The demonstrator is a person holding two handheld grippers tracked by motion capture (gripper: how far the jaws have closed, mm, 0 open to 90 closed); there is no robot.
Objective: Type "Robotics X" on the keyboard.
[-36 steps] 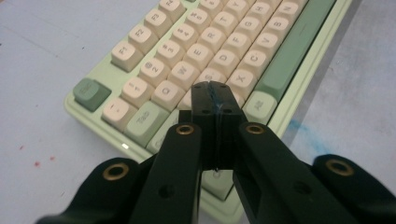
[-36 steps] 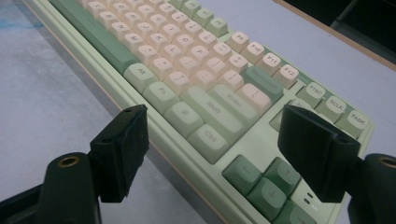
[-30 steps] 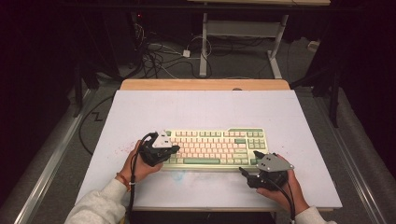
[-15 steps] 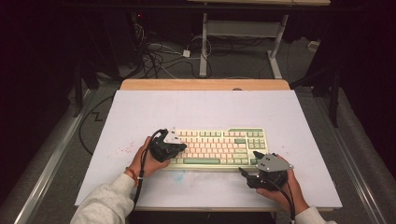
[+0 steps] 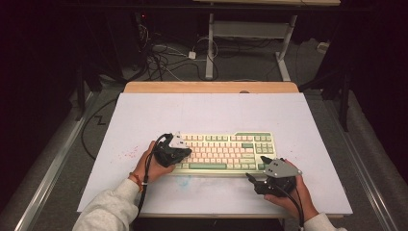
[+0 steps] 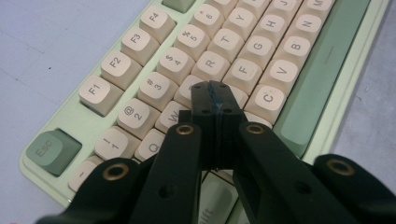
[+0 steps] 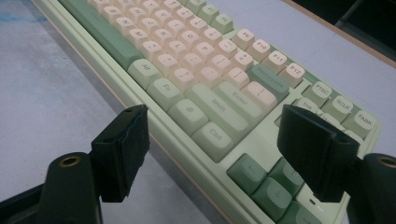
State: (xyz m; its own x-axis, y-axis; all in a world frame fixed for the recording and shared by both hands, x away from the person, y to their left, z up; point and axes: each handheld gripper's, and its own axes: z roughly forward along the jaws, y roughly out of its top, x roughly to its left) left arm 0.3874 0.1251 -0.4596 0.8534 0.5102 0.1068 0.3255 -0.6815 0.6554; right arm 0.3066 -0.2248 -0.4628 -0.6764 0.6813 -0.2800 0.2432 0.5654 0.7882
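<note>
Two hand-held grippers work your keyboard (image 5: 223, 151), lying mid-desk (image 5: 211, 113): the left hand-held gripper (image 6: 215, 98), jaws closed and empty, hovers near D; drift sideways and you risk striking neighbouring keys. The right hand-held gripper (image 7: 212, 154) gapes open.

"esc", "f1" on keyboard (image 6: 299, 88) keys

We look down on a table (image 5: 144, 120) covered with a pale lilac-white sheet, its wooden edge (image 5: 211, 87) showing along the far side. Faint red and blue smudges (image 5: 126, 155) mark the sheet near the front. Beyond the table, a tangle of cables (image 5: 166, 55) lies on a grey floor (image 5: 250, 62) around the white legs of a second desk (image 5: 250, 31). Metal rails (image 5: 48, 168) flank the table on both sides. The surrounding room is dark.
</note>
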